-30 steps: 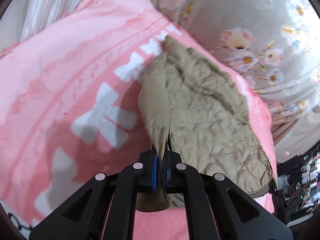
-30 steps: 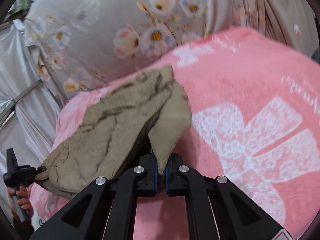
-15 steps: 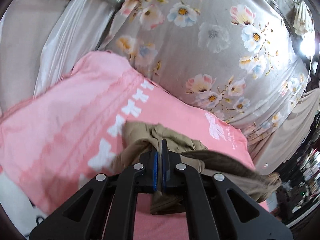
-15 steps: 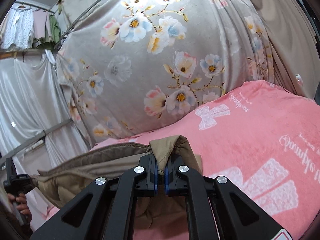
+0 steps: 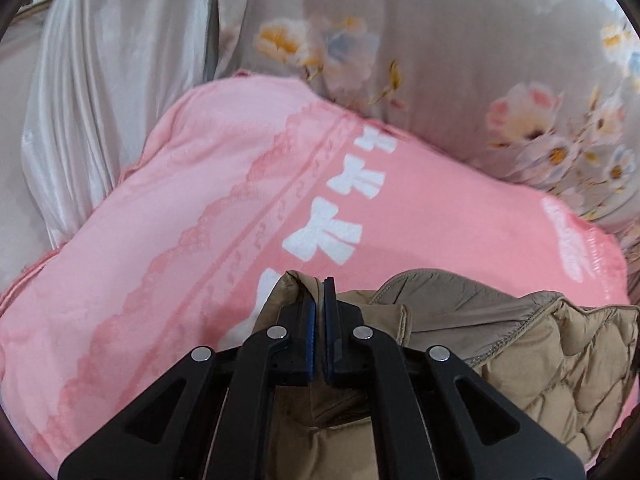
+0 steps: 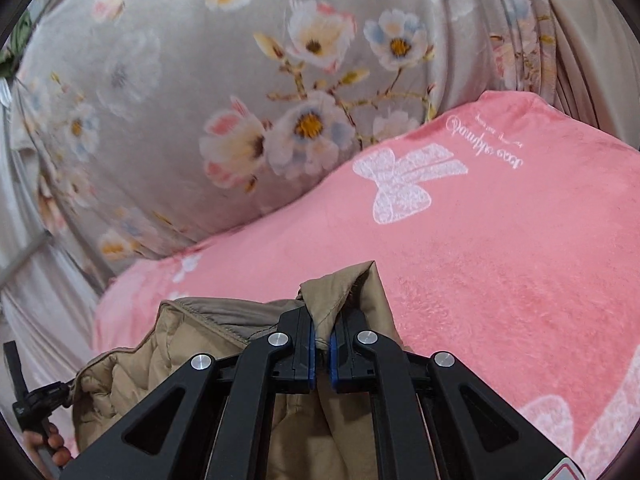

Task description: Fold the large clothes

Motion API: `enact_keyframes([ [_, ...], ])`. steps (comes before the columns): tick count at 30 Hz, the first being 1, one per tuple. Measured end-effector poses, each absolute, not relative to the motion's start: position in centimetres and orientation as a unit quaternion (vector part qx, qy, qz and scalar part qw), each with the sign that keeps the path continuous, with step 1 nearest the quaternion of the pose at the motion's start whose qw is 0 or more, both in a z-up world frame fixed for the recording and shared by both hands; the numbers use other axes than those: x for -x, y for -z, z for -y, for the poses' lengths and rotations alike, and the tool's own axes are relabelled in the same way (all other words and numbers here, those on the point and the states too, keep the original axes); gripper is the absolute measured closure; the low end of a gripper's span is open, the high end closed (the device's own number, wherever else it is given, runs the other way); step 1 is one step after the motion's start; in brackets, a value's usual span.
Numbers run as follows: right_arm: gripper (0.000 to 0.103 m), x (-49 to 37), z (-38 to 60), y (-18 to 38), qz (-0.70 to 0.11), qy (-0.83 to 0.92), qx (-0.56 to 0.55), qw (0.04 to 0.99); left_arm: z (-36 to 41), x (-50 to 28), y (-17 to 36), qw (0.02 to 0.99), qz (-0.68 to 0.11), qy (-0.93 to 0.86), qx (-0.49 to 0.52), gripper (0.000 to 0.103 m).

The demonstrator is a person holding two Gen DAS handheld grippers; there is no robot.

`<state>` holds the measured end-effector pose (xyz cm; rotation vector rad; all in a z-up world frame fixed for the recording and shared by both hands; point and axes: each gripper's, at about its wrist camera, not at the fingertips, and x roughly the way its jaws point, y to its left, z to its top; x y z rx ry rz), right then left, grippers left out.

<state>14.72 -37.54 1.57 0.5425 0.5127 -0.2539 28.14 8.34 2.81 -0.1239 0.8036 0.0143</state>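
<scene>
The left gripper (image 5: 319, 312) is clamped on a fold of a tan quilted jacket (image 5: 520, 344), its blue-lined jaws nearly together with a thin edge of fabric pinched between them. The right gripper (image 6: 322, 328) is likewise closed on a bunched corner of the same jacket (image 6: 168, 344), a peak of cloth standing up just past its tips.

In the left wrist view, the jacket's body spreads to the right of the jaws and below them, its quilted lining and a stitched hem showing. In the right wrist view it hangs to the left and below. At the near left edge there, a hand (image 6: 48, 444) grips the other gripper's black handle.

Beyond both sets of jaws lies a pink blanket (image 5: 180, 240) printed with white bows (image 5: 324, 232) and a lace-pattern band, with broad bare surface ahead and to the left in the left wrist view, and ahead and to the right in the right wrist view. Its far edge meets a grey floral curtain (image 6: 180, 80). A pale satin drape (image 5: 100, 80) hangs at far left.
</scene>
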Motion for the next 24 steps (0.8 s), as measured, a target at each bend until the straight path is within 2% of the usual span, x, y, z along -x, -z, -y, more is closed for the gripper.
enact_keyframes([
  [10,0.099,-19.0,37.7,6.1,-0.338,0.16,-0.234,0.898,-7.8,-32.0,6.1,0.895,-0.444,-0.032,0.036,0.098],
  [24,0.098,-20.3,37.2,8.3,-0.371,0.159,-0.233,0.885,-6.3,-31.8,8.4,0.906,-0.421,-0.051,0.013,0.098],
])
